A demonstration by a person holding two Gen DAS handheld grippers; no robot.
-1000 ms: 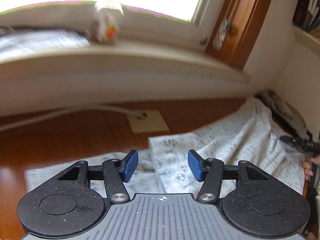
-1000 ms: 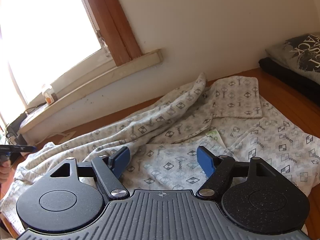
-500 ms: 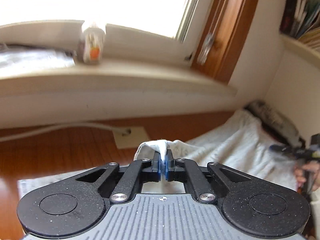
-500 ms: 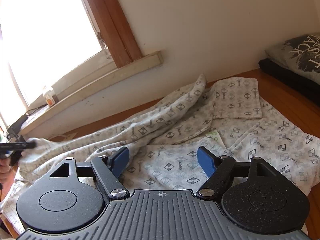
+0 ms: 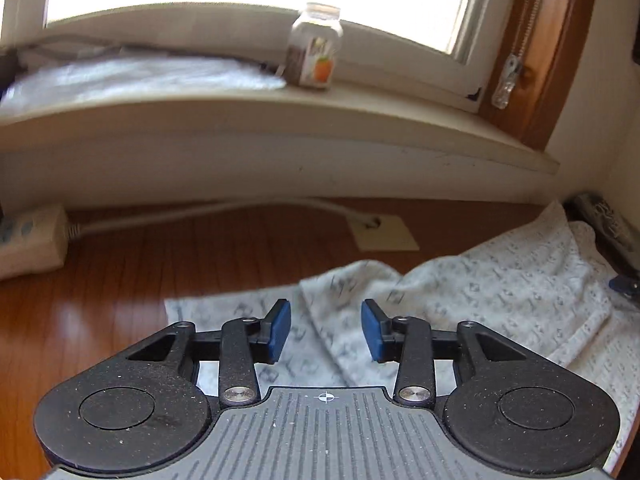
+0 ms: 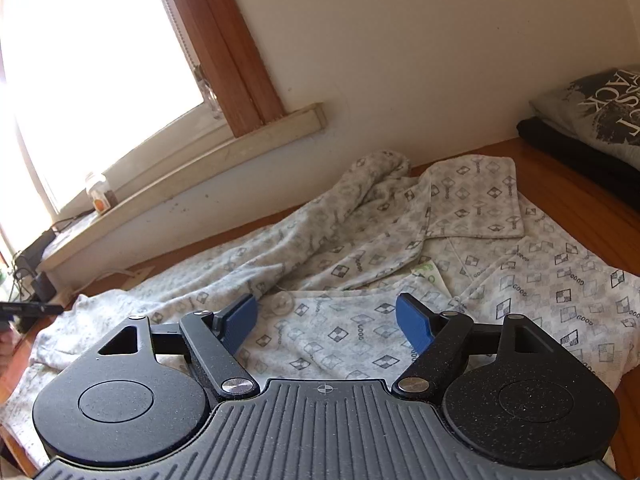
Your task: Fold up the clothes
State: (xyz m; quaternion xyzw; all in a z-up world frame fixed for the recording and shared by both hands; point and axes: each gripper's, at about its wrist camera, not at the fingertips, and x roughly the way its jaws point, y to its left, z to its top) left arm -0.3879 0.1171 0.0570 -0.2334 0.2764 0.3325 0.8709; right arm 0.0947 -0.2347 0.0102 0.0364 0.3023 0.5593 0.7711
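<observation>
A pale patterned pyjama shirt (image 6: 440,264) lies spread and rumpled on the wooden table (image 6: 592,216). Its collar end lies toward the right, and a long part runs left toward the window. In the left wrist view the shirt's corner (image 5: 352,288) lies folded over on the wood. My left gripper (image 5: 326,330) hovers over that fold; its jaws are opening and the blue pads touch no cloth. My right gripper (image 6: 326,322) stands open above the shirt's front, gripping nothing. The left gripper's tip (image 6: 32,309) shows at the left edge of the right wrist view.
A windowsill (image 5: 280,108) with a small jar (image 5: 316,46) runs behind the table. A power strip (image 5: 28,240) and its white cable (image 5: 208,210) lie on the wood at the left. Folded dark and grey clothes (image 6: 592,124) are stacked at the far right.
My left gripper closed on the shirt's corner, carried it sideways over the cloth, then let go and opened. The corner now lies folded over. My right gripper stayed still.
</observation>
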